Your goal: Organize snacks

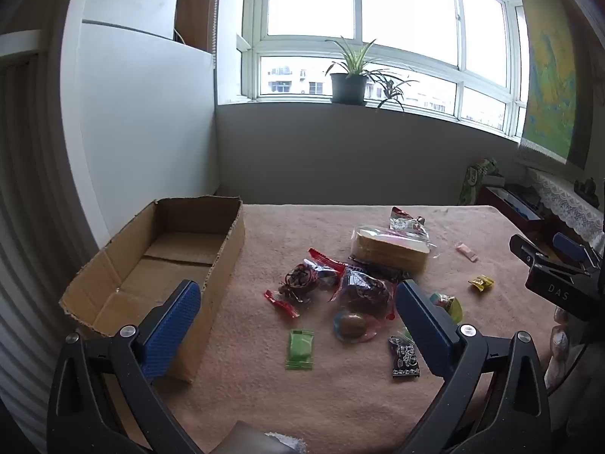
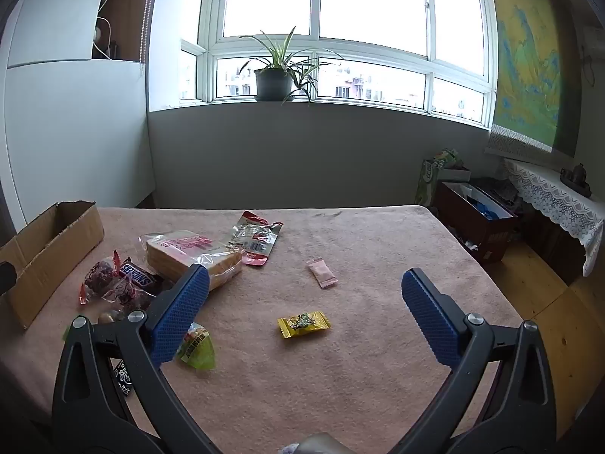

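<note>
- Now the left gripper [image 1: 298, 316] hangs wide open over the snack pile, holding nothing.
- Also wide open and empty, the right gripper [image 2: 306, 308] hangs above a yellow candy [image 2: 303, 323].
- Snacks lie on the pink cloth [image 2: 378, 249], beside the box [image 1: 151, 265].
</note>
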